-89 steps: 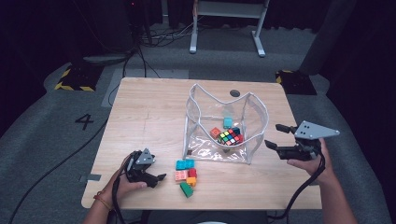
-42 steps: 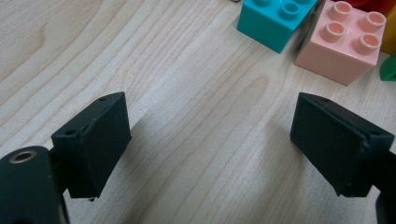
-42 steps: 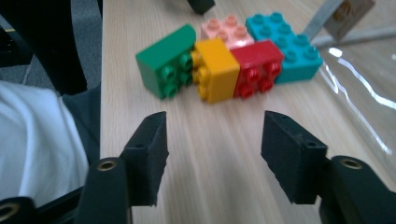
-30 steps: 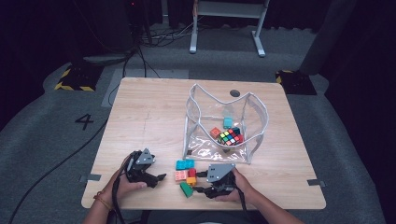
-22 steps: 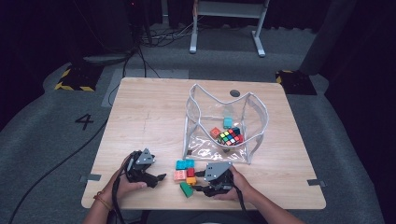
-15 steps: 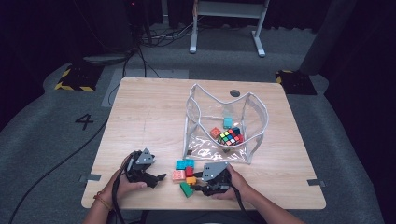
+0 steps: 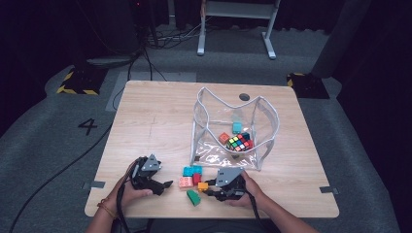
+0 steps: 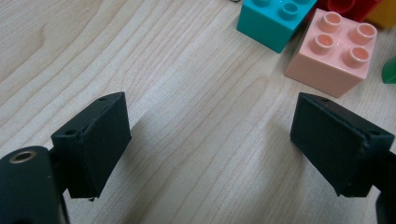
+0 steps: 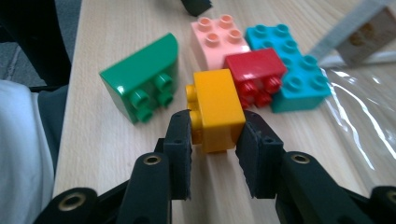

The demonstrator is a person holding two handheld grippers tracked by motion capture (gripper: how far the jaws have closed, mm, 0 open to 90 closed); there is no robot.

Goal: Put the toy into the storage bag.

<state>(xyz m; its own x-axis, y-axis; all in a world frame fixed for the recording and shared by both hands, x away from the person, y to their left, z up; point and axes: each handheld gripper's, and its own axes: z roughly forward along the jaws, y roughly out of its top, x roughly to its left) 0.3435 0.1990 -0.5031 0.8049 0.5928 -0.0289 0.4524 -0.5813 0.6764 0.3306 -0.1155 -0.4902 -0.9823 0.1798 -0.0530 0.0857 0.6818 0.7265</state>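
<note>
- Yellow brick (image 9: 218,108) is seen clamped between the jaws of the right gripper (image 9: 214,140); those jaws have just been closing, and their pads are now pressed on its two sides.
- In the high view the same brick (image 7: 203,185) is found on the bench (image 7: 155,116), near the front edge, at the tip of the right gripper (image 7: 210,190).
- The yellow brick is laid on its side, with its studs turned toward the green brick (image 9: 140,84), which lies just beside it and is also tipped over.
- A red brick (image 9: 254,70) is seen touching the far end of the yellow one, its studs likewise turned sideways.
- A pink brick (image 9: 217,39) stands upright behind the red one, and teal bricks (image 9: 289,65) are set beside the two.
- The left gripper (image 7: 165,185) is rested on the bench, well apart from the cluster, with its jaws spread wide and nothing between them.
- In the left gripper view only bare wood is seen between the jaws, with the pink brick (image 8: 338,51) and a teal brick (image 8: 275,21) lying beyond them.
- A clear pouch (image 7: 265,116) with a grey rim is stood open farther back on the bench; a colour cube (image 7: 239,142) and some small bricks are held inside it.
</note>
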